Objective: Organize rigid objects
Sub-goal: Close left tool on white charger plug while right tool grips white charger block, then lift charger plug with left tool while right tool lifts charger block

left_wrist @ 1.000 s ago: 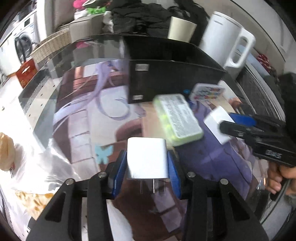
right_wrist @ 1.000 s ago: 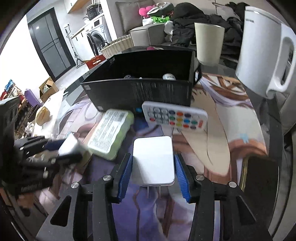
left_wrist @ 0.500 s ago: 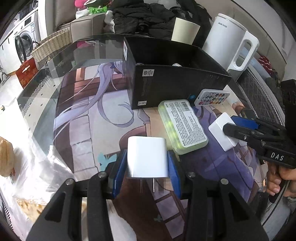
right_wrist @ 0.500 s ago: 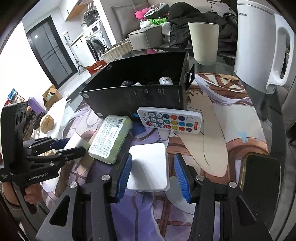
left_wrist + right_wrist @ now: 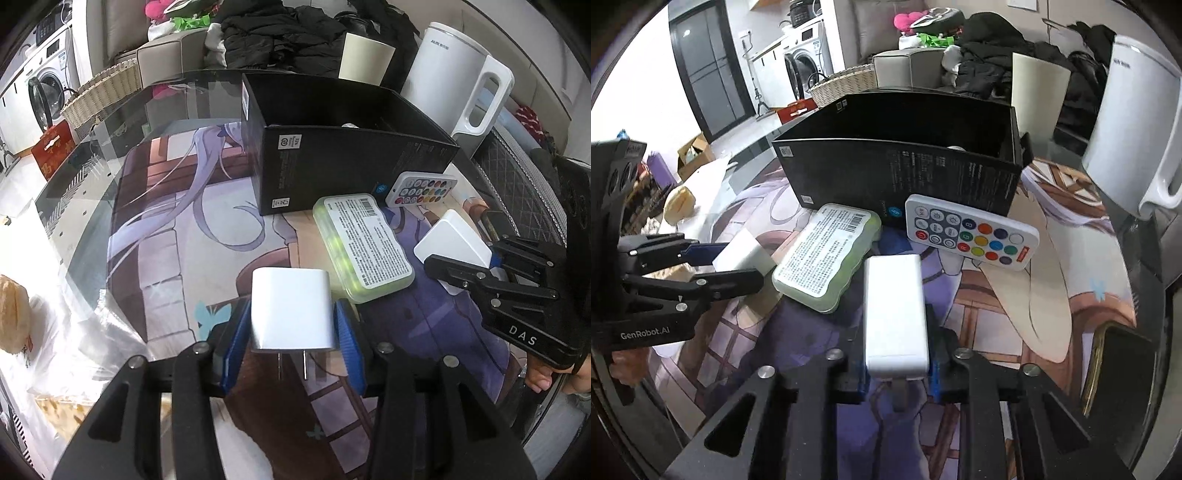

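My left gripper (image 5: 291, 325) is shut on a white plug charger (image 5: 290, 308), prongs pointing back at the camera, held above the printed mat. My right gripper (image 5: 895, 354) is shut on a second white charger (image 5: 895, 314), seen narrow side up. Each gripper shows in the other's view: the right one (image 5: 491, 258) with its charger (image 5: 452, 243), the left one (image 5: 713, 260) with its charger (image 5: 744, 251). An open black box (image 5: 354, 158) stands ahead, also in the right wrist view (image 5: 908, 173). A green case (image 5: 362, 243) and a white remote (image 5: 421, 188) lie before it.
A white kettle (image 5: 458, 77) and a beige cup (image 5: 365, 59) stand behind the box. A clear plastic bag with bread (image 5: 14, 317) lies at the left table edge. A dark phone (image 5: 1126, 362) lies at the right edge. The glass table (image 5: 92, 177) bears the printed mat.
The right gripper has turned its charger so the narrow side faces up, and shifted closer to the green case. The left gripper has risen slightly and steadied, still holding its charger.
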